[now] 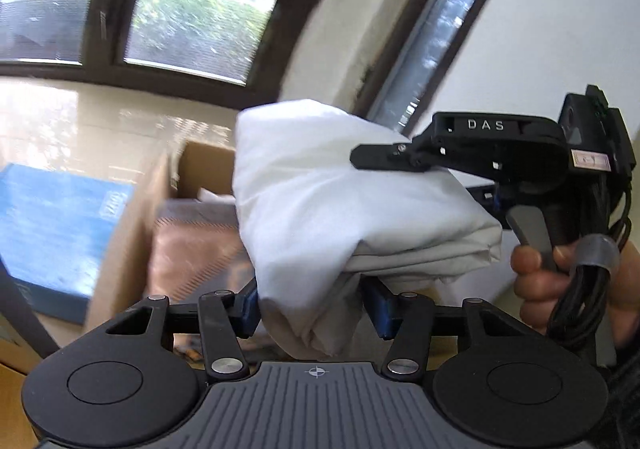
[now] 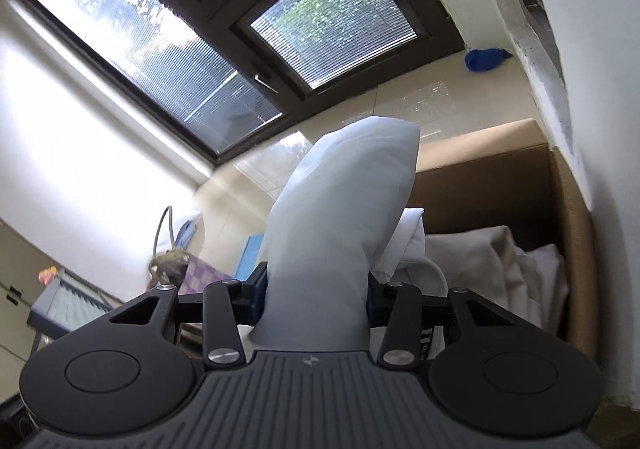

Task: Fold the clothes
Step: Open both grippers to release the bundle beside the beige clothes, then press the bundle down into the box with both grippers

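Observation:
A folded white garment (image 1: 320,189) is held up in the air as a thick bundle. In the left wrist view, my left gripper (image 1: 316,309) is shut on its lower end, with the blue pads (image 1: 250,309) pressing in from both sides. My right gripper (image 1: 432,177) comes in from the right, held by a person's hand (image 1: 560,281), one finger lying over the garment and one under it. In the right wrist view the same garment (image 2: 344,189) stands up between the pads of my right gripper (image 2: 316,297), which is shut on it.
An open cardboard box (image 2: 572,209) holding light-coloured clothes (image 2: 500,261) stands against the wall on the right. In the left wrist view a cardboard box (image 1: 120,249) and a blue box (image 1: 52,229) lie below. Behind are a dark-framed window (image 2: 248,61) and a blue cloth (image 2: 486,59).

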`<action>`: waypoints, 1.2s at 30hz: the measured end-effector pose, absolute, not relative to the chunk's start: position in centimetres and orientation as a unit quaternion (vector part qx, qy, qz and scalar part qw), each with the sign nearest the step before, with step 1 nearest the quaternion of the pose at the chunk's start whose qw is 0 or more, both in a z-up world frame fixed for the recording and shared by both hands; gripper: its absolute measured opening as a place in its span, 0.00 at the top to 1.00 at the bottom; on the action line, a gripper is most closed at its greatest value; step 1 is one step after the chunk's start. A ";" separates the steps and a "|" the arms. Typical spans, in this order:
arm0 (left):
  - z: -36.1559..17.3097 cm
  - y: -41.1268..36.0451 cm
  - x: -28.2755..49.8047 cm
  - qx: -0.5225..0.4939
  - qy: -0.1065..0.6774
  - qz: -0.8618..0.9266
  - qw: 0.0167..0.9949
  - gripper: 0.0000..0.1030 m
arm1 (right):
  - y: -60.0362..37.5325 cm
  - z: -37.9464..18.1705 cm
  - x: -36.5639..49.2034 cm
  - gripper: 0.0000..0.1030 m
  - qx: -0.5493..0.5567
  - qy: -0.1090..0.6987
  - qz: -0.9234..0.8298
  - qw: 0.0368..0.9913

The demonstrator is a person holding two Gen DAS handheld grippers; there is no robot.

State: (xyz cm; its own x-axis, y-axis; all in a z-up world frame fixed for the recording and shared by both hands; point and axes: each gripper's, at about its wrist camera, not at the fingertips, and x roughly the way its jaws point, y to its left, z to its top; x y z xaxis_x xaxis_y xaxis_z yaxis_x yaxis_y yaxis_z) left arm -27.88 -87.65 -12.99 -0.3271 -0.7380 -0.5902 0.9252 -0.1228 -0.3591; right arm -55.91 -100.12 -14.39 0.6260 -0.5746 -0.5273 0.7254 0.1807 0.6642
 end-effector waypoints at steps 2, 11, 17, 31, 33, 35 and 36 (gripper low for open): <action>-13.1 -87.8 -26.9 0.121 0.356 -0.727 0.575 0.46 | -100.5 -14.6 -55.0 0.53 0.479 0.076 -0.425 0.764; -13.5 -87.3 -26.1 0.145 0.345 -0.698 0.610 0.41 | -101.8 -16.7 -50.9 0.53 0.486 0.064 -0.434 0.756; -13.2 -86.1 -27.0 0.184 0.295 -0.707 0.616 0.40 | -101.5 -19.6 -49.2 0.52 0.494 0.051 -0.454 0.740; -12.5 -86.0 -27.8 0.210 0.252 -0.720 0.611 0.55 | -99.1 -14.0 -50.1 0.45 0.380 0.152 -0.450 0.794; -11.7 -85.4 -28.3 0.205 0.233 -0.732 0.607 0.55 | -99.3 -12.4 -50.2 0.48 0.347 0.165 -0.450 0.806; -11.0 -85.4 -28.7 0.195 0.218 -0.742 0.604 0.55 | -99.8 -11.0 -50.0 0.57 0.321 0.175 -0.444 0.818; -10.6 -85.5 -28.8 0.189 0.212 -0.746 0.603 0.55 | -100.3 -10.5 -49.8 0.64 0.312 0.182 -0.435 0.824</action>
State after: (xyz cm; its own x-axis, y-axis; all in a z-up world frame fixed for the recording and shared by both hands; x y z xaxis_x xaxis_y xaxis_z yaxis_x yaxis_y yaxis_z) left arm -28.82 -85.47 -10.63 -0.2014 -0.8189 -0.5374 0.9791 -0.1834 -0.0876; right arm -49.82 -100.25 -10.54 0.5545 -0.6041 -0.5723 0.8317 0.4257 0.3565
